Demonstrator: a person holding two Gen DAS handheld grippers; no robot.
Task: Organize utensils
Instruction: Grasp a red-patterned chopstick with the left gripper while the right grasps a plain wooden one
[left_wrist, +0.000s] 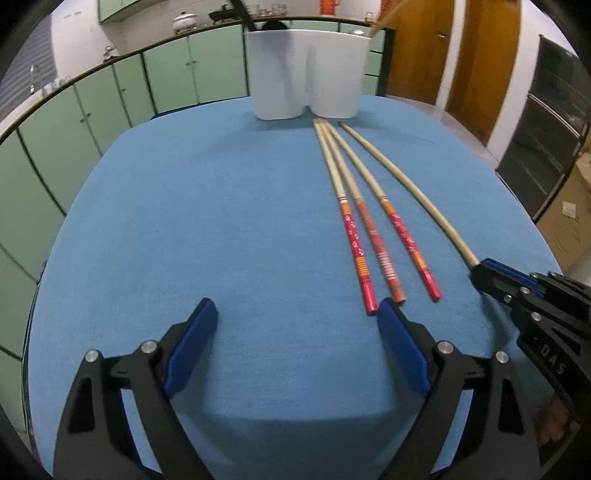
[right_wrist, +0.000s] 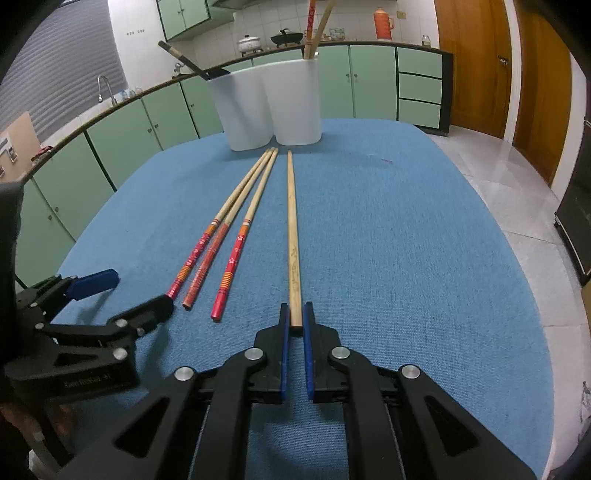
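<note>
Right tongs (right_wrist: 296, 314) pinch my plain bamboo chopstick (right_wrist: 293, 225), its butt hidden between blue pads; left tongs (left_wrist: 297, 314) gape (empty) beside three red-handled chopsticks (left_wrist: 369, 236).

Your left gripper (left_wrist: 297, 308): black plastic linkage arms, blue pads inside jaws, silver round pins behind pads. Your right gripper (right_wrist: 295, 314): same black frame, blue pads, silver pins, white lettering on side.

Three red-handled chopsticks (right_wrist: 236, 254), one plain chopstick (right_wrist: 293, 229), one white holder (right_wrist: 269, 107), two tongs (right_wrist: 295, 317).
</note>
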